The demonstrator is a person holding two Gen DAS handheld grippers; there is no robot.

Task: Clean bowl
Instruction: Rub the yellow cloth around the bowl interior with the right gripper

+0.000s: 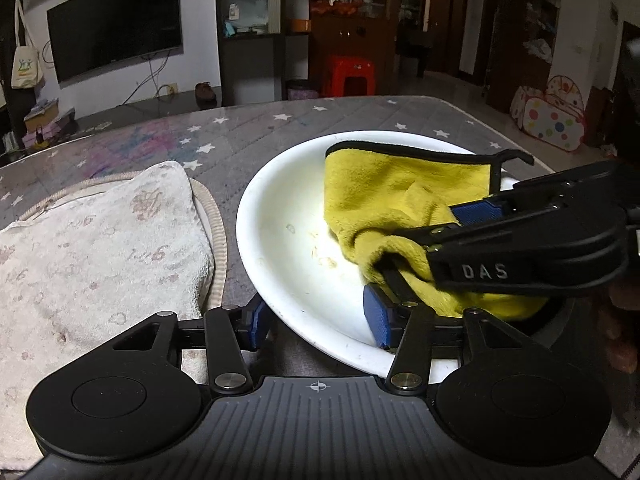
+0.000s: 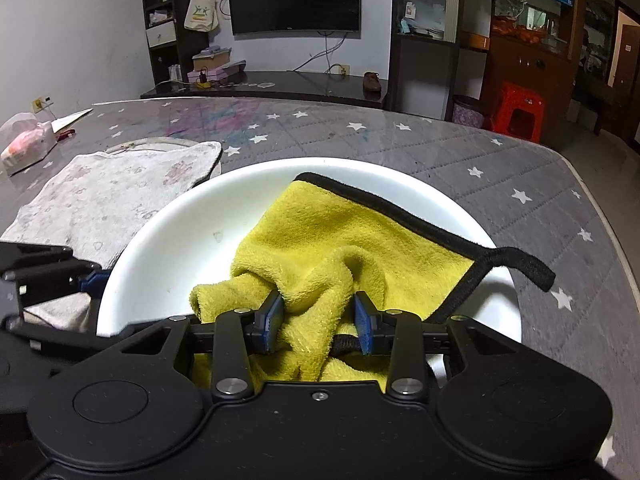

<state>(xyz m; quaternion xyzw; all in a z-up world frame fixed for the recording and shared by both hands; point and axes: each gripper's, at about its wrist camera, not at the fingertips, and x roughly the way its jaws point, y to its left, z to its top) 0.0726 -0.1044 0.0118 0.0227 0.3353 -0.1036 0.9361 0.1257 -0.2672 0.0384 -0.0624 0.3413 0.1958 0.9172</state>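
The wide, shallow white bowl (image 1: 280,216) of smooth glazed or plastic finish stands on the grey quilted table cover with white stars (image 2: 500,168), just beside a pale patterned towel (image 1: 92,248) that lies over a round mat. Judged by its look, the bowl is rigid, of light to moderate weight and slick, so it would slide or turn under a sideways push unless steadied; the rim is the only sensible place to take it, the inner wall offering no purchase. The left gripper (image 1: 316,320) stands so: its jaws are set wide, one blue pad outside the near rim and the other inside the bowl, straddling the rim; whether they actually bear on it cannot be told. The right gripper (image 2: 318,320) has its jaws partly closed on a bunched fold of the yellow microfibre cloth with black edging (image 2: 340,232), which lies inside the bowl, spread toward the far wall, its black hanging loop trailing over the right rim. The cloth is soft, light and limp; it will crumple rather than push, so a grip on a gathered wad, as held here, is judged sound. Faint brownish smears and crumb-like marks show on the bowl floor (image 1: 324,256) just beside the cloth; the remaining visible inner surface appears largely white.
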